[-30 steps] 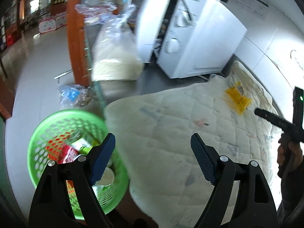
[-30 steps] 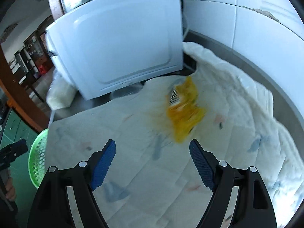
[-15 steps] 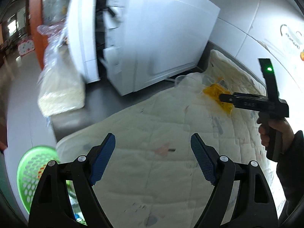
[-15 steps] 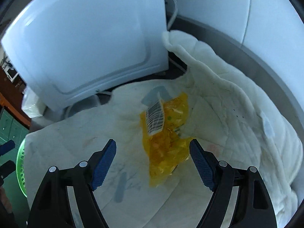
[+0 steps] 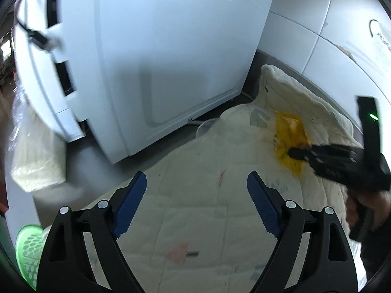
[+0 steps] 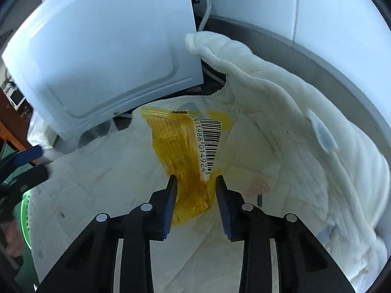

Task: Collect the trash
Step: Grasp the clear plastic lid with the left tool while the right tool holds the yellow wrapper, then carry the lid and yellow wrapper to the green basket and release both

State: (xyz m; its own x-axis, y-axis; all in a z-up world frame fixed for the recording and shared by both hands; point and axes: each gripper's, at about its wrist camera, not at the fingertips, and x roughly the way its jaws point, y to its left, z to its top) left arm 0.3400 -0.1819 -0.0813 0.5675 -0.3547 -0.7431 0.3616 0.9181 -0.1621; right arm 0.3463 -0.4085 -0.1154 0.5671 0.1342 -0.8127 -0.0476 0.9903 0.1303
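The right gripper (image 6: 195, 183) is partly closed, its jaws straddling the near end of the yellow wrapper (image 6: 185, 146), one pad at each edge. Whether the pads already pinch the film I cannot tell; a gap shows beside the right pad. The step in hand looks like the grasp of this piece of trash. Next the jaws need to close fully on the thin film, then lift and carry it to the green basket (image 5: 28, 249).

The left gripper (image 5: 196, 204) hangs wide open and empty over the quilt (image 5: 200, 171), on the side of the wrapper away from the wall.

The wrapper lies flat on the quilt, just in front of the white appliance (image 6: 105, 48). The basket is cut off at the frame edge in both views, so its contents are hidden. The right view's left edge is motion-blurred.
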